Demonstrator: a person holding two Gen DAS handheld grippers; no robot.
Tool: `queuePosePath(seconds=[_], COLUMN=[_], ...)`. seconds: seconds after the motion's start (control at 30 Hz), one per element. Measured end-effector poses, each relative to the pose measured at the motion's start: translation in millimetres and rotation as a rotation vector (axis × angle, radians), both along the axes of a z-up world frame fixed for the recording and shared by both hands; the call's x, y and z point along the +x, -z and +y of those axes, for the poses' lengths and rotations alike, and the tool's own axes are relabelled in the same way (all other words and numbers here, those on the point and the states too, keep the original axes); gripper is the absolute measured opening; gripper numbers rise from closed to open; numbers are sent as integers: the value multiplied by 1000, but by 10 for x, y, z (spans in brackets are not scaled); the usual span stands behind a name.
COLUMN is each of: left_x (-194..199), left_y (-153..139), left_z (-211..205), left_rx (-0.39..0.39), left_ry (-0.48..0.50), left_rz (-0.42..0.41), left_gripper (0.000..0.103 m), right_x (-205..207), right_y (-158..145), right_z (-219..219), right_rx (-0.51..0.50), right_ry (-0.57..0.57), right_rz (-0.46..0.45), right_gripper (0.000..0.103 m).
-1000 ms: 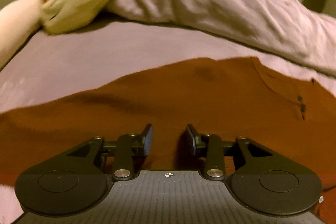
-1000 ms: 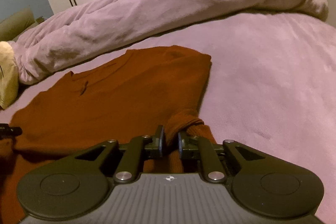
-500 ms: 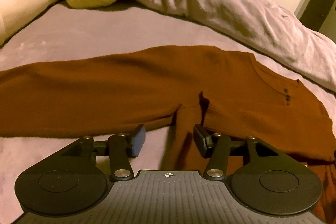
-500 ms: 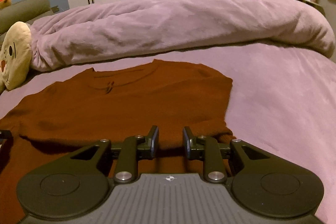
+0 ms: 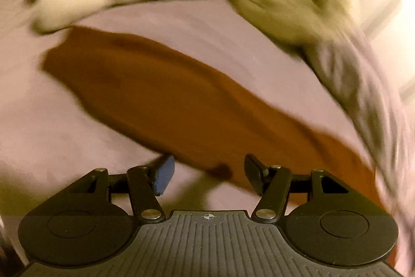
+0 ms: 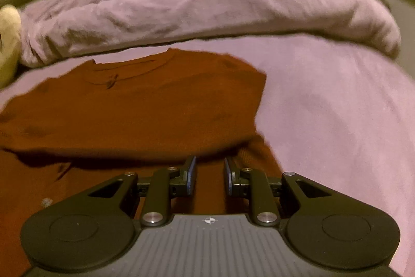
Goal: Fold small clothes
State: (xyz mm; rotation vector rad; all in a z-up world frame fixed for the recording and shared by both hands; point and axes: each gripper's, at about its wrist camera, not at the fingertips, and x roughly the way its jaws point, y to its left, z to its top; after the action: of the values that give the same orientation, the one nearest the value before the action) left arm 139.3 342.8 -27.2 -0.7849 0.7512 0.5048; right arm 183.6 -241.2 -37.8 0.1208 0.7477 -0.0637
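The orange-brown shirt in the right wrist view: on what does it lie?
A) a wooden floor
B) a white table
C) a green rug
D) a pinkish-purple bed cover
D: the shirt lies spread flat on the pinkish-purple bed cover, in front of the bunched blanket.

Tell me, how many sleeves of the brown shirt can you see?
2 that I can see. One sleeve stretches out flat across the purple bed, past the left claw's tips. The other sleeve is already folded over the shirt's body, right in front of the right claw.
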Motion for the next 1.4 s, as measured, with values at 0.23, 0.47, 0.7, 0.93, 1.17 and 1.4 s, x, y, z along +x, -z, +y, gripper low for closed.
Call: queuePosePath(seconds=[0.23, 0.47, 0.7, 0.93, 1.17, 1.4], left_x=[-271, -360, -156, 606, 1002, 633], left_y=[220, 299, -183, -1129, -707, -250], left_z=[687, 779, 411, -1148, -2650, -2604], left_rx=[-204, -274, -9, 369, 334, 370], left_ry=[-225, -299, -156, 412, 784, 696], left_rz=[-130, -190, -200, -334, -221, -49], left_gripper=[54, 14, 9, 9, 40, 64], right_x=[-324, -256, -276, -314, -389, -389], right_y=[21, 7, 16, -11, -50, -114], right_z=[-43, 12, -26, -112, -173, -316], right_rx=[87, 104, 119, 154, 195, 228], right_ry=[16, 25, 23, 36, 31, 0], right_rz=[-1, 9, 1, -19, -36, -36], right_gripper=[23, 32, 32, 32, 32, 33])
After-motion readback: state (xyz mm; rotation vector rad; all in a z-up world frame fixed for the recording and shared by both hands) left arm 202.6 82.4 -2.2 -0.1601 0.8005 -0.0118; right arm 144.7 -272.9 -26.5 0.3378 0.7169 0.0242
